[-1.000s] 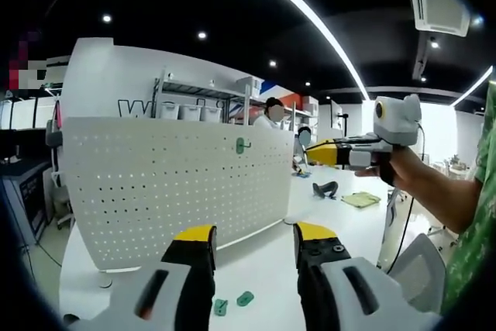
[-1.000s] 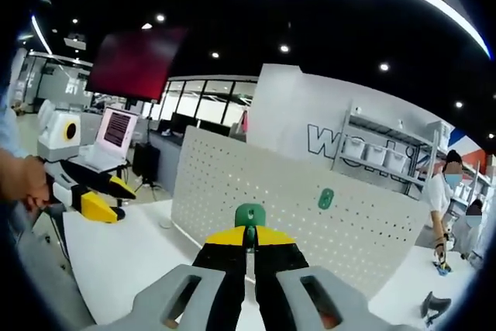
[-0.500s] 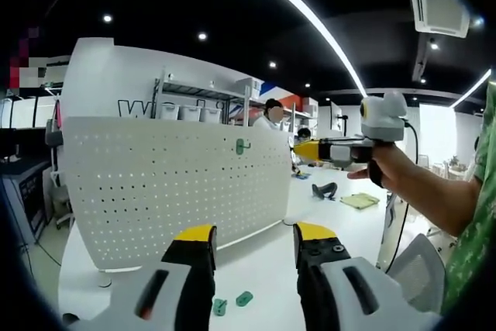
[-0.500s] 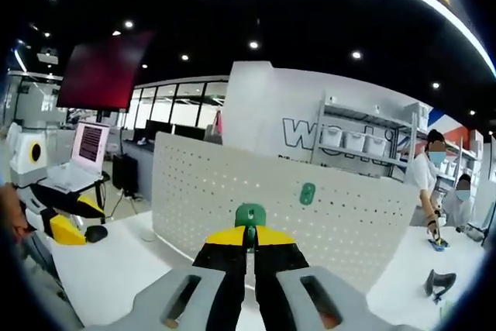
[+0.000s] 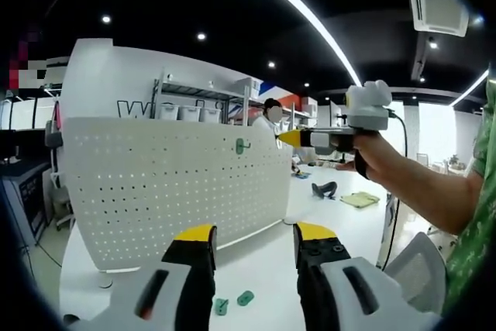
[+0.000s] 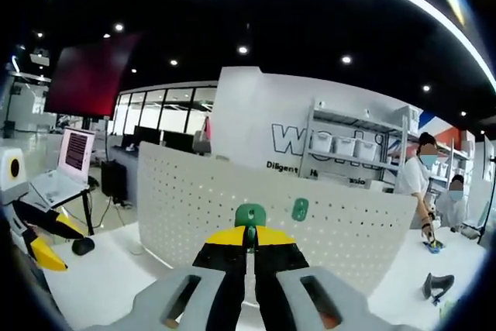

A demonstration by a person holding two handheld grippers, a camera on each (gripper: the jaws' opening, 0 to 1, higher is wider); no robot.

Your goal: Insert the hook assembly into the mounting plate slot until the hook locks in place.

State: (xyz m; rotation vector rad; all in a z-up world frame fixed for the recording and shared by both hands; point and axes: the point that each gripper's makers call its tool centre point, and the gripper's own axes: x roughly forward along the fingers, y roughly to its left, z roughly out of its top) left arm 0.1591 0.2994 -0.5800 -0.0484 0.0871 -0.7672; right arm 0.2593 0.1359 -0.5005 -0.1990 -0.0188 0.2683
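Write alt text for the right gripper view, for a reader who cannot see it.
The right tongs, shut on a green hook, point at a white pegboard standing on a white table. Another green hook is already mounted on the board near its top edge. The left tongs show at the far left edge, and people stand by shelves at the right.

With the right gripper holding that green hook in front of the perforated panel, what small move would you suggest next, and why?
Probably ease the right gripper forward toward the white pegboard, aiming at free holes beside the green hook already mounted. Its jaws are shut on a green hook, which appears not to have reached the board. The left gripper is open, with two more green hooks on the table below.
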